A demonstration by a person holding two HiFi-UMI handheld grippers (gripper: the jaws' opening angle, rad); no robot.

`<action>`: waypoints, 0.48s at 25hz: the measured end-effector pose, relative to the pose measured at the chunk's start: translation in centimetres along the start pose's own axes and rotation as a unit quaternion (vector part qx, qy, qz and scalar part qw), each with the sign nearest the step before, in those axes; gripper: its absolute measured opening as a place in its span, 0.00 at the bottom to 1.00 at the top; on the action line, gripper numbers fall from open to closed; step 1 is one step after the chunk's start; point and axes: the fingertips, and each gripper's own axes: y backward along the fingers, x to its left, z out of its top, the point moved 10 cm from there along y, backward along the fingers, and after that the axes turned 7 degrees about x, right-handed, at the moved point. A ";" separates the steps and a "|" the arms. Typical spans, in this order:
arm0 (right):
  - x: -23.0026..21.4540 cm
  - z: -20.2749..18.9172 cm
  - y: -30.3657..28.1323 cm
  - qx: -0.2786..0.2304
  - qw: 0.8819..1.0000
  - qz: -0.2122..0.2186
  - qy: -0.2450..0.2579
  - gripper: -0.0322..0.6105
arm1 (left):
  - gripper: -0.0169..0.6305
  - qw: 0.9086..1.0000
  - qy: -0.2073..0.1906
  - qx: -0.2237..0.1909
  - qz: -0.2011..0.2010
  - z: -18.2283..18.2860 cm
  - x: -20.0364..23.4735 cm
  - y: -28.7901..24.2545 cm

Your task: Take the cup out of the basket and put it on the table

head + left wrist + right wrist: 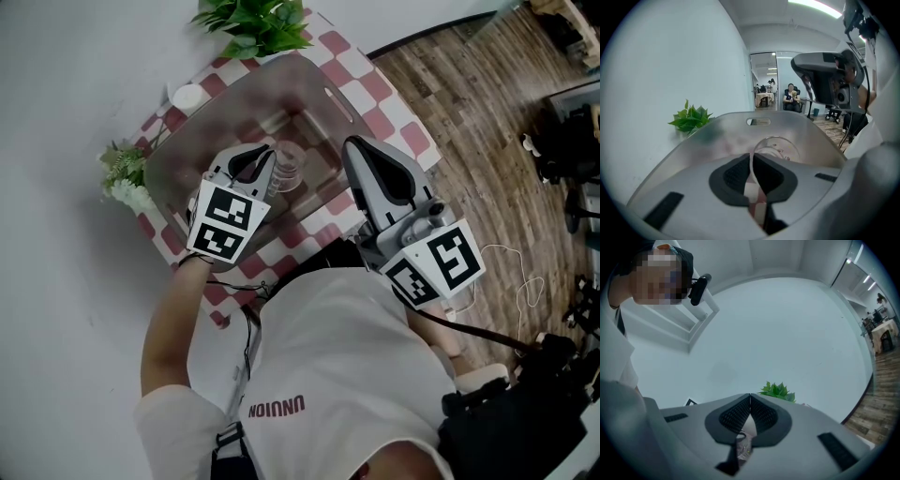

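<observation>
- The left gripper [751, 160] has its jaws closed on the wall of the clear cup [780, 146]. In the left gripper view the glass rim runs as a thin line straight down between the two dark pads, one pad inside the cup and one outside.
- From those jaws the cup's open mouth spreads toward 1 o'clock, with the grey translucent basket [722, 136] curving behind it.
- In the head view the cup [289, 169] sits within the basket's outline [234, 94], at 3 o'clock of the left gripper's tips [270, 161].
- The right gripper [352, 145] hangs by the basket's rim at about 4 o'clock, apart from the cup. Its jaws are pressed together with nothing between them (the right gripper view [750, 398] shows the pads meeting at the tip).
- The basket stands on the table [394, 122] under a red-and-white checked cloth, with a potted plant [253, 23] at 12 o'clock.
- The cup's base is hidden behind the left jaws, so I cannot tell whether it rests on the basket floor.
- The glass is faint against the grey plastic in the head view.
- A glassy smear below the right pads is too blurred to name.
</observation>
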 end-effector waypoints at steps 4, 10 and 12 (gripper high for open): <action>-0.1 0.0 0.0 0.001 1.000 0.002 0.002 0.08 | 0.08 1.000 0.011 -0.010 0.007 0.3 0.1 0.5; 0.1 0.0 0.0 0.002 1.000 0.006 0.006 0.08 | 0.08 0.999 0.027 -0.024 0.018 0.3 0.2 1.2; 0.1 0.1 -0.1 0.003 1.000 0.007 0.007 0.08 | 0.08 0.999 0.030 -0.024 0.019 0.3 0.2 1.3</action>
